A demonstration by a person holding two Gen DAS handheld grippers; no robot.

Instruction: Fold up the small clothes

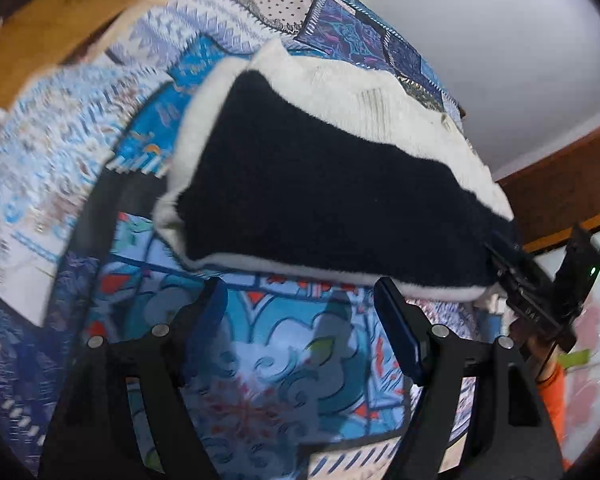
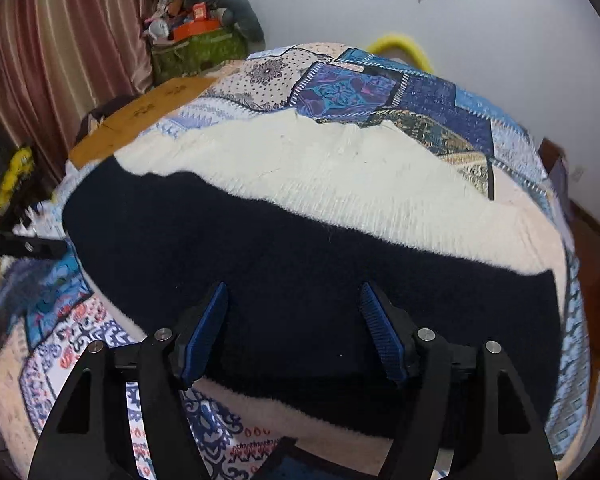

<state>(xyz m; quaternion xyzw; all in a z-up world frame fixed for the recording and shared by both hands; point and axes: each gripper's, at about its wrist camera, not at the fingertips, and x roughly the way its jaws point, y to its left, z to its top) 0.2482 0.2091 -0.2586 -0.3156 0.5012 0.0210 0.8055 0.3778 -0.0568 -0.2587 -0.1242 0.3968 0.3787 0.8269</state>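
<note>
Both tools (left tool (image 1: 300, 300), right tool (image 2: 294, 300)) gape above the garment (image 2: 300, 260).

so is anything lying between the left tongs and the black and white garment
Nothing visible does. The left tongs stand open just short of the garment, with only bare patterned bedspread between them.

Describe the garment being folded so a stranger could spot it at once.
Look at the bed covered by the blue patchwork quilt. In its middle lies the knitted garment, spread flat just ahead of both open grippers. It is the only plain thing there: fuzzy, half cream and half dark navy, against the busy printed patches around it.
</note>
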